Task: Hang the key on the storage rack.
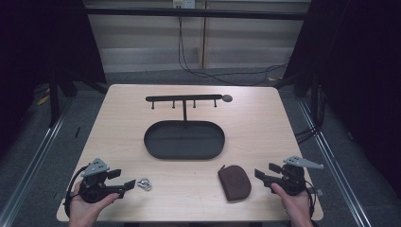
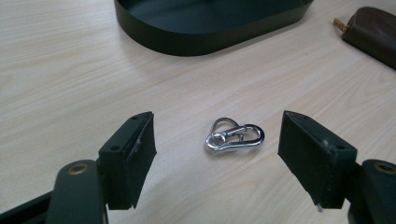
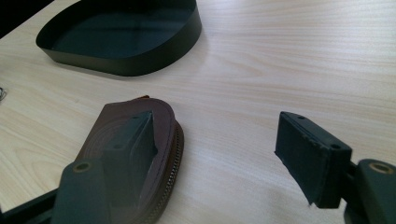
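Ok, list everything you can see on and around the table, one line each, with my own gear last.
Table: one, light wood, centre.
Oval tray: one, black, mid-table.
Hook rack: one, black, rising behind the tray.
Carabiner clip: one, silver, near left, lying ahead of the left gripper's open jaws.
Zip pouch: one, brown, near right.
Cable: black, on the floor beyond the table.
Left gripper: black, open.
Right gripper: black, open, beside the pouch.

brown pouch (image 3: 140, 154) part hidden behind jaw, tray (image 2: 210, 28) cropped
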A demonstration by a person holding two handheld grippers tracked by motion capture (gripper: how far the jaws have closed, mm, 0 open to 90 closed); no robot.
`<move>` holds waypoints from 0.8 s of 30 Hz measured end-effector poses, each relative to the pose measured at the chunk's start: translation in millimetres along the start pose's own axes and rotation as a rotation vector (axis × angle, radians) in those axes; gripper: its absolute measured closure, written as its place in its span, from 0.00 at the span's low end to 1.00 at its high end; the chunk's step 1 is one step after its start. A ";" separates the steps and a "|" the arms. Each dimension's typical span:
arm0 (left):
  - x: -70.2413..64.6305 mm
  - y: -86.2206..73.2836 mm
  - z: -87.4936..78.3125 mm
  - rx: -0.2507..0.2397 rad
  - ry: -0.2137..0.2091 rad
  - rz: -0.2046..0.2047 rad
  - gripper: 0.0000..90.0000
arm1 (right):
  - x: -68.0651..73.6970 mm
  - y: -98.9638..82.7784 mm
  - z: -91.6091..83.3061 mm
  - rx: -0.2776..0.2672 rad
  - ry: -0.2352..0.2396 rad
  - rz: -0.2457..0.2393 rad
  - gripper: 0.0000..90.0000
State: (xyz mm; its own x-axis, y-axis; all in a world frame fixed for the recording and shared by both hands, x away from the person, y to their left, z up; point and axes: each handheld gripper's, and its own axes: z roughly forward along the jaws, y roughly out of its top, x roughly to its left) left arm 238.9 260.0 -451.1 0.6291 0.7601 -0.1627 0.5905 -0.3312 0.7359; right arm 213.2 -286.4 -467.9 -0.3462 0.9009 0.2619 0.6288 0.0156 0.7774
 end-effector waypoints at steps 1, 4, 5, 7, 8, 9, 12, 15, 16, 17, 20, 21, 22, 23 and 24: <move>-1.4 1.1 0.4 0.014 0.019 0.011 0.31 | 0.1 0.1 0.0 -0.001 0.002 -0.004 0.32; -4.7 4.8 2.1 0.053 -0.006 0.034 0.35 | 0.6 0.0 0.1 0.000 0.003 -0.005 0.32; -4.7 4.8 2.1 0.053 -0.006 0.034 0.39 | 0.6 0.0 0.1 0.000 0.003 -0.005 0.32; -7.6 9.5 3.6 0.094 -0.013 0.060 0.39 | 0.4 0.0 0.0 -0.002 0.003 -0.003 0.32; -8.7 11.4 3.6 0.105 -0.014 0.064 0.39 | 0.5 0.0 -0.1 -0.001 0.002 -0.002 0.32; -9.7 13.7 3.5 0.119 -0.015 0.077 0.39 | 0.6 -0.1 -0.1 -0.001 0.001 -0.002 0.32; -12.5 21.1 3.2 0.145 0.011 0.104 0.36 | 0.6 0.0 0.1 -0.001 0.002 -0.003 0.32; -14.1 27.3 3.8 0.159 0.000 0.123 0.40 | 0.6 0.2 0.5 0.001 0.002 -0.002 0.32; -14.8 29.0 4.5 0.167 0.005 0.128 0.41 | 0.7 0.1 0.5 0.001 0.001 -0.002 0.32; -15.6 30.6 5.5 0.177 0.001 0.136 0.41 | 0.6 0.1 0.5 0.000 0.001 -0.003 0.32; -17.3 33.7 6.9 0.202 -0.005 0.161 0.44 | 0.6 0.0 0.4 0.000 0.000 -0.003 0.32; -19.2 34.6 7.4 0.209 -0.008 0.185 0.50 | 0.7 0.0 0.5 0.001 0.001 -0.003 0.32; -19.4 35.0 7.6 0.214 -0.003 0.178 0.56 | 0.8 -0.1 0.8 0.005 0.001 -0.004 0.32; -18.7 35.6 8.1 0.222 -0.003 0.175 0.55 | 1.0 -0.2 1.1 0.009 0.000 -0.005 0.32; -17.6 36.4 8.2 0.232 -0.002 0.183 0.55 | 1.1 -0.2 1.1 0.009 0.000 -0.006 0.32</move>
State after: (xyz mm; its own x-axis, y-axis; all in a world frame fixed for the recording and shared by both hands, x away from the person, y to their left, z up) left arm 253.5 230.0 -426.8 0.7363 0.6753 -0.0425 0.5673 -0.5819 0.5828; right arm 213.4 -284.9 -468.4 -0.3498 0.9008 0.2572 0.6328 0.0248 0.7739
